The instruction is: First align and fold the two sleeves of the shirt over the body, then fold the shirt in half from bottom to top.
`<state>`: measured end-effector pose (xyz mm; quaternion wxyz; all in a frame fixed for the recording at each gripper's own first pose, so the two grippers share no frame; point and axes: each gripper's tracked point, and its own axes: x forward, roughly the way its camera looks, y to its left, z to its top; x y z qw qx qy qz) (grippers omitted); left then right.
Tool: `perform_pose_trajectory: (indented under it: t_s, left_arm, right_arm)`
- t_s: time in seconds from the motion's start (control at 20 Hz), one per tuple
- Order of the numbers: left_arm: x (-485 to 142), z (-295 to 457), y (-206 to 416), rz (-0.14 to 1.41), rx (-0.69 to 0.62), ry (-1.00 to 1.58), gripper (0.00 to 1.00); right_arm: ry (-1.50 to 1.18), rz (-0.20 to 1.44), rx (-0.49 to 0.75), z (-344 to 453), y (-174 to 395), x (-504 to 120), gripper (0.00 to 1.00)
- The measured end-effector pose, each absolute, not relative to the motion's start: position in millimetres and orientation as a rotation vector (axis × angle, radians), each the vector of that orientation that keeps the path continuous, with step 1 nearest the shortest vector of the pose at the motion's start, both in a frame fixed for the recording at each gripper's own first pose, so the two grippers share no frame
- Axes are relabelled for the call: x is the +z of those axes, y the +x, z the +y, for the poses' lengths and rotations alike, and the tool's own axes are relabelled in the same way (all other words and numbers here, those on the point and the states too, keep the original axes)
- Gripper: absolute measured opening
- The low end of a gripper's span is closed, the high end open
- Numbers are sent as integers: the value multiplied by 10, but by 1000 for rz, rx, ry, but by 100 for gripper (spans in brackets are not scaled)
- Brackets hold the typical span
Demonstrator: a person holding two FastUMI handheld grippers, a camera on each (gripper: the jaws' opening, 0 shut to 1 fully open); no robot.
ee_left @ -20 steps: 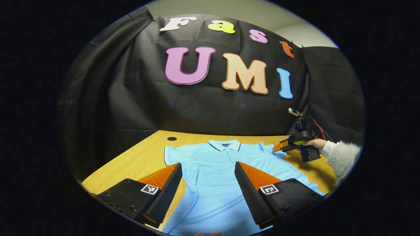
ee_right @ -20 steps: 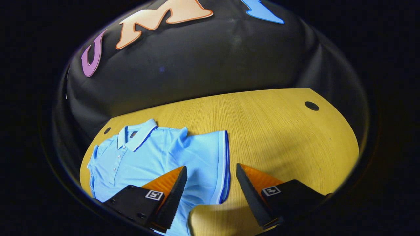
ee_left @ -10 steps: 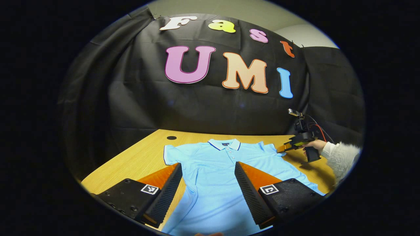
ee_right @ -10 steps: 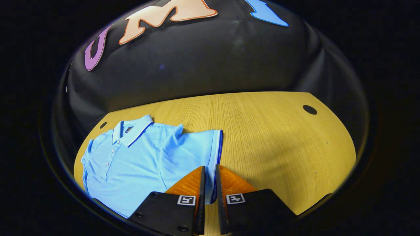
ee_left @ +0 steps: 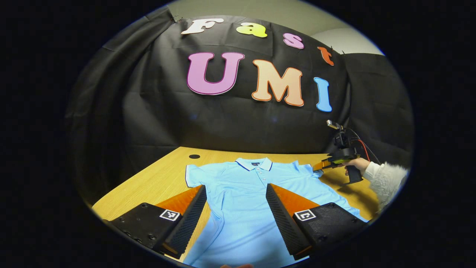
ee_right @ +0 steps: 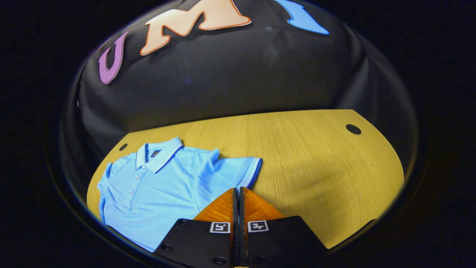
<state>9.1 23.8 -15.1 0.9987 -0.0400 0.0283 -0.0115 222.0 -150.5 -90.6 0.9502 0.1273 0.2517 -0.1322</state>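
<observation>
A light blue polo shirt (ee_left: 241, 178) lies face up on the wooden table (ee_left: 160, 178), collar (ee_left: 255, 164) toward the wall. My left gripper (ee_left: 235, 186) hovers open over the shirt's lower body, one finger at each side of the torso. In the right gripper view the shirt (ee_right: 167, 178) spreads to the left, and my right gripper (ee_right: 237, 190) is shut on the hem of its near sleeve (ee_right: 238, 169). From the left gripper view, the right gripper (ee_left: 320, 166) pinches that sleeve at the shirt's right shoulder. The other sleeve (ee_left: 193, 175) lies flat.
A hand (ee_left: 356, 163) in a fluffy white sleeve (ee_left: 386, 178) holds the right gripper. Round cable holes sit in the table (ee_right: 316, 156) at the back corners (ee_left: 194, 156) (ee_right: 353, 129). Black cloth walls the table's far edge.
The right gripper went from open around the sleeve hem to shut on it, and has lifted the hem slightly. The left gripper has stayed put, open.
</observation>
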Motion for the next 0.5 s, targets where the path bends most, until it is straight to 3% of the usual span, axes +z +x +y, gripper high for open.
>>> perform_pose_trajectory:
  t_s: [0.2,0.5]
  left_arm:
    - [-156,217,82,60,-27,-81,95]
    - [-176,207,86,66,-34,-87,95]
  right_arm:
    - [268,399,-203,-1157,2357,-533,3]
    - [330,398,-33,-340,2516,-558,2]
